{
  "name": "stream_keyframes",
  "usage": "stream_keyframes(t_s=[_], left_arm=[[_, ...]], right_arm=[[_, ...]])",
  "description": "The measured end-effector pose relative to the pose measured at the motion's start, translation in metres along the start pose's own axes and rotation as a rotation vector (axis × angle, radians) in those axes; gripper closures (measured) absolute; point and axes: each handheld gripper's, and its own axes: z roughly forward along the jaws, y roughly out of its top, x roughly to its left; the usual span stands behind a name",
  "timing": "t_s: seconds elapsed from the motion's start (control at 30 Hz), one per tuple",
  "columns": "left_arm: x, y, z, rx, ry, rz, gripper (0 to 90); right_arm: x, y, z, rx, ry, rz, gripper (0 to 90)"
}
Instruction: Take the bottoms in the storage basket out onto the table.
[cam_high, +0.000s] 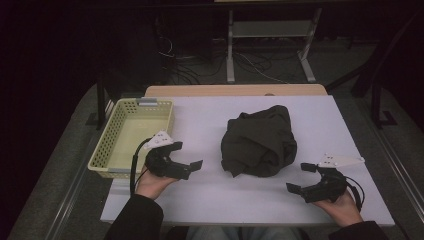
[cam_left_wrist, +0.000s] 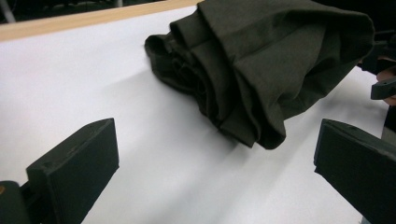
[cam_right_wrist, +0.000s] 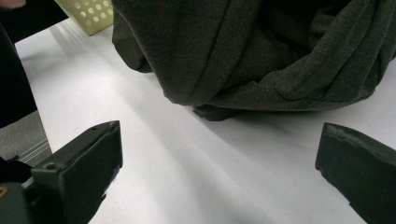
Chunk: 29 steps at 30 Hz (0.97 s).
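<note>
The left gripper (cam_high: 186, 156) has its jaws wide apart with nothing between them. It sits low over the table (cam_high: 210, 200), near the front edge, and points toward the cloth (cam_high: 260, 141). The right gripper (cam_high: 301, 177) has its jaws wide apart too, and they are empty. It is at the other side of the cloth, near the front right of the table. A hand (cam_high: 150, 184) holds the left gripper from below, and another hand (cam_high: 344, 207) holds the right one. Dark sleeves come in at the bottom.

The cloth is dark and bunched up in a soft heap with many folds. It lies in the middle of the table, between the two grippers, close to both but not touching either.

The table top is white and smooth, with a strip of light wood (cam_high: 235, 90) along the far edge. A pale yellow basket (cam_high: 107, 142) with little holes sits at the left edge of the table, just beside the left gripper.

Around the table the floor (cam_high: 55, 170) is grey. The room behind is very dark. Cables (cam_high: 185, 70) lie on the floor there, near the white legs of another table (cam_high: 230, 50).
</note>
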Motion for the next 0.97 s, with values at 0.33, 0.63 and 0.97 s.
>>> stream_keyframes(t_s=[0.33,0.63,0.97], left_arm=[[-0.003,-0.032,-0.009,0.016,0.030,-0.017,0.0],[-0.006,-0.054,-0.010,0.016,0.039,-0.024,0.0],[-0.010,-0.060,-0.008,0.012,0.063,0.015,0.0]], right_arm=[[0.000,0.000,0.001,0.001,-0.002,0.001,0.2],[0.000,0.000,0.001,0.004,-0.004,0.002,0.2],[-0.002,-0.001,0.000,0.001,-0.010,0.006,0.2]])
